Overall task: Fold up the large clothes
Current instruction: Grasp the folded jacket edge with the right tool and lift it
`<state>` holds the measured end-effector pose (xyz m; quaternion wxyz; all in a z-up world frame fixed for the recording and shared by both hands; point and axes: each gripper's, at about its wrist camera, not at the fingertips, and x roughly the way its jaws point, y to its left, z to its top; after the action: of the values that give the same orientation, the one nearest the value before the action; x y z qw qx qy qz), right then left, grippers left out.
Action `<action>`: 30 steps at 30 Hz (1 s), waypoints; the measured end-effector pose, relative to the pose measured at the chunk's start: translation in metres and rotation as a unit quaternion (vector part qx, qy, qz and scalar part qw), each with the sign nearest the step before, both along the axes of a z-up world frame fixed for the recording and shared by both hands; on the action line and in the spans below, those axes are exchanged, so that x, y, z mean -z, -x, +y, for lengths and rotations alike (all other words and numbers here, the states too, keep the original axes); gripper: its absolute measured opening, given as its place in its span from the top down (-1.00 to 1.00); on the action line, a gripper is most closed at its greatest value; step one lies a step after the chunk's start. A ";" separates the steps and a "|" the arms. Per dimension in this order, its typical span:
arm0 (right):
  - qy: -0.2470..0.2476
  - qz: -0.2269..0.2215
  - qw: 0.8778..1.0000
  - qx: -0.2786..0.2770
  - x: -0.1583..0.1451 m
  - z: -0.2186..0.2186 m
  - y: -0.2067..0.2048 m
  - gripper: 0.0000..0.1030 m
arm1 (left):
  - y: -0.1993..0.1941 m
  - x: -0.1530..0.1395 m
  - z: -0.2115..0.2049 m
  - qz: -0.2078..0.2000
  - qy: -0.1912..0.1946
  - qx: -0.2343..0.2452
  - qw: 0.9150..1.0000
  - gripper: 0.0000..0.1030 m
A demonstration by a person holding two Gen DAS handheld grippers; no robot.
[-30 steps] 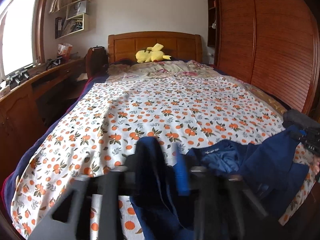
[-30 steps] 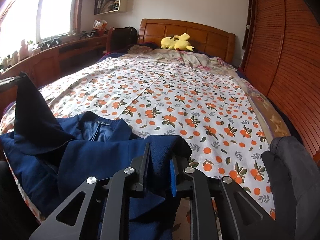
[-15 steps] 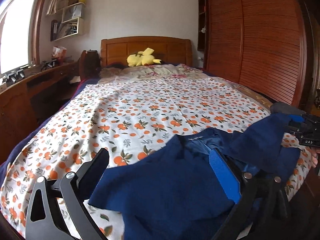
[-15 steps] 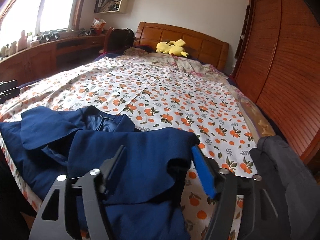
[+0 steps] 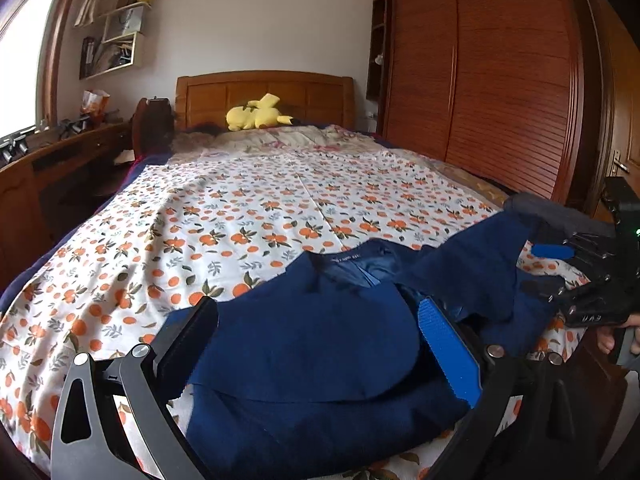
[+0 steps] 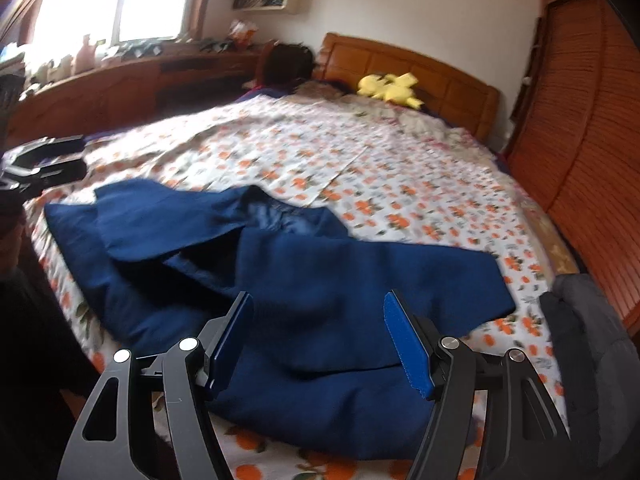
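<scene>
A navy blue jacket (image 5: 320, 340) lies crumpled at the near end of the bed, collar and lining facing up; it also shows in the right wrist view (image 6: 320, 288). My left gripper (image 5: 320, 344) is open and empty, its jaws spread wide just above the jacket's left part. My right gripper (image 6: 320, 336) is open and empty over the jacket's right part; it also shows at the right edge of the left wrist view (image 5: 576, 272). The left gripper shows at the left edge of the right wrist view (image 6: 44, 168).
The bed has an orange-print sheet (image 5: 280, 208) and a wooden headboard (image 5: 264, 96) with a yellow plush toy (image 5: 258, 114). A dark grey garment (image 6: 588, 360) lies at the bed's right corner. A wooden wardrobe (image 5: 500, 80) stands right, a desk (image 5: 48, 168) left.
Both grippers opened and let go of the jacket, which dropped flat onto the bed. Both grippers then drew back slightly and the right view swung left.
</scene>
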<state>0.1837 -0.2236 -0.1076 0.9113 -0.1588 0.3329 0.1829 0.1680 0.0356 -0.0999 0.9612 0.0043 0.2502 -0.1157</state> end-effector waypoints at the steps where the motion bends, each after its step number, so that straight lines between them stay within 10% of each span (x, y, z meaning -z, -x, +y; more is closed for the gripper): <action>1: 0.002 0.012 1.000 -0.007 0.006 0.003 -0.001 -0.23 | 0.000 0.002 -0.003 0.003 -0.002 0.003 1.000 -0.95; 6: 0.038 0.079 0.996 -0.029 0.045 0.019 -0.015 0.13 | -0.001 0.008 -0.008 0.008 -0.010 0.010 1.000 -0.95; 9: 0.068 0.082 0.994 -0.034 0.050 0.021 -0.022 0.98 | -0.002 0.008 -0.009 0.008 -0.008 0.011 1.000 -0.95; 30: 0.064 -0.018 0.998 -0.008 -0.031 0.056 -0.169 0.97 | -0.003 0.003 0.007 0.003 0.006 -0.006 1.000 -0.95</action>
<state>0.3530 -0.1677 -0.0769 0.9038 -0.2225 0.3260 0.1652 0.1708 0.0431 -0.1025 0.9612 -0.0035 0.2525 -0.1112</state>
